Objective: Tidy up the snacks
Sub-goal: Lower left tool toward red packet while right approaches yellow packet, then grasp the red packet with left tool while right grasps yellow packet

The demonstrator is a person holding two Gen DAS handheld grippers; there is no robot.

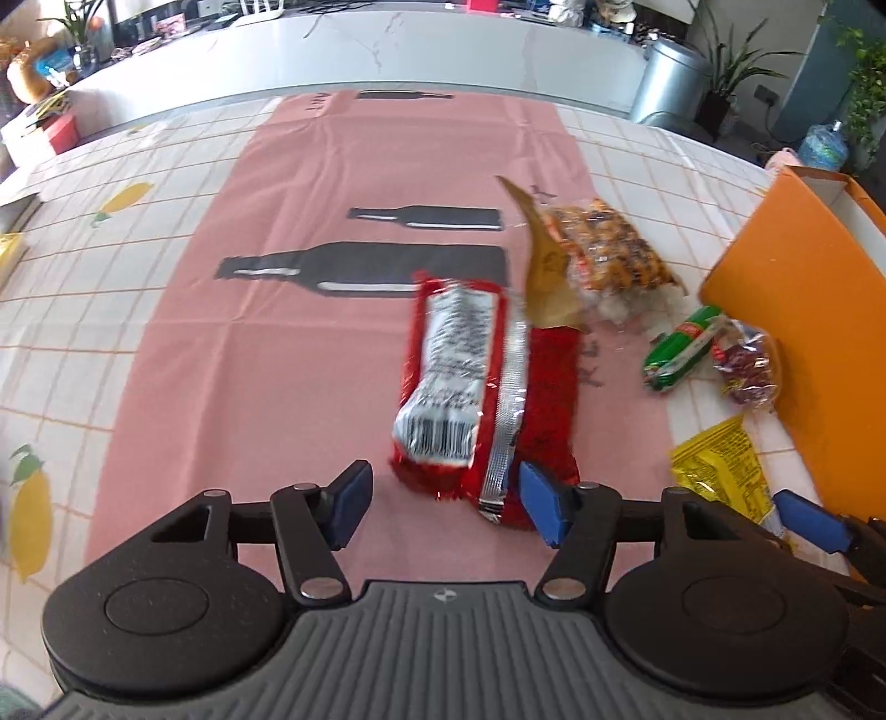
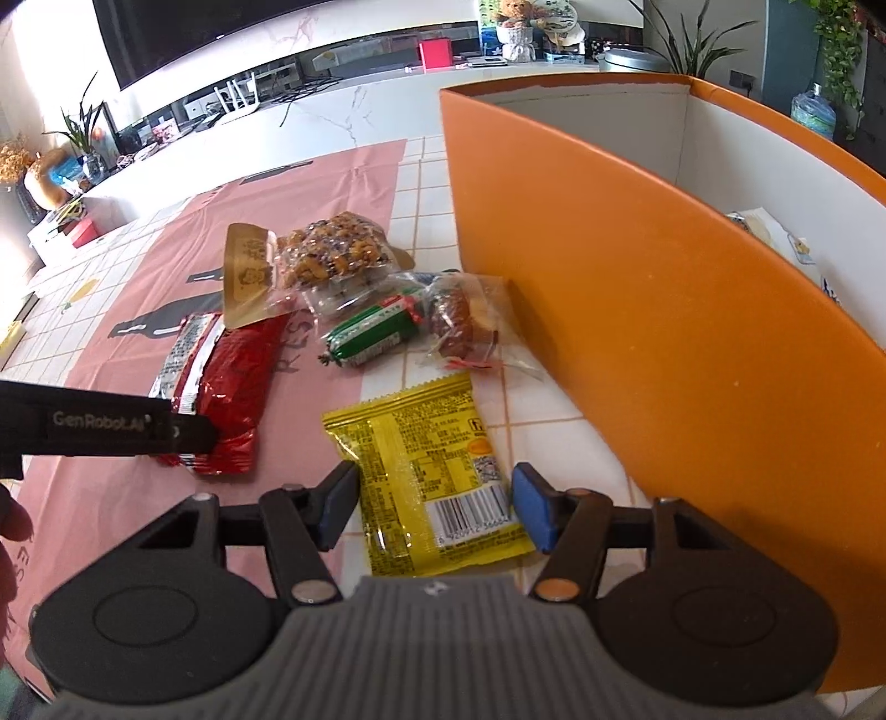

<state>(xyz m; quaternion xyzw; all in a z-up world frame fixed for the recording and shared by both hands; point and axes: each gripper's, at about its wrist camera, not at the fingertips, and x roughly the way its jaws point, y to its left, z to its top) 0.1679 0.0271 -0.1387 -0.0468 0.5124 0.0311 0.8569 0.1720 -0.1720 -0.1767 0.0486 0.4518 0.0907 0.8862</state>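
Note:
A red snack pack (image 1: 476, 399) lies on the pink cloth, its near end between the open fingers of my left gripper (image 1: 446, 507); it also shows in the right wrist view (image 2: 227, 376). A yellow packet (image 2: 432, 471) lies on the tiled cloth, its near end between the open fingers of my right gripper (image 2: 434, 507); the left wrist view shows it too (image 1: 720, 471). Beyond lie a clear bag of nut brittle (image 2: 332, 260), a green sausage (image 2: 371, 332) and a dark red wrapped snack (image 2: 459, 321). The orange box (image 2: 637, 310) stands at the right.
The orange box (image 1: 803, 332) has some packets inside at its right. A pink cloth with bottle prints (image 1: 332, 277) covers the table's middle. A white counter (image 1: 387, 50) and a metal bin (image 1: 670, 83) stand beyond the table.

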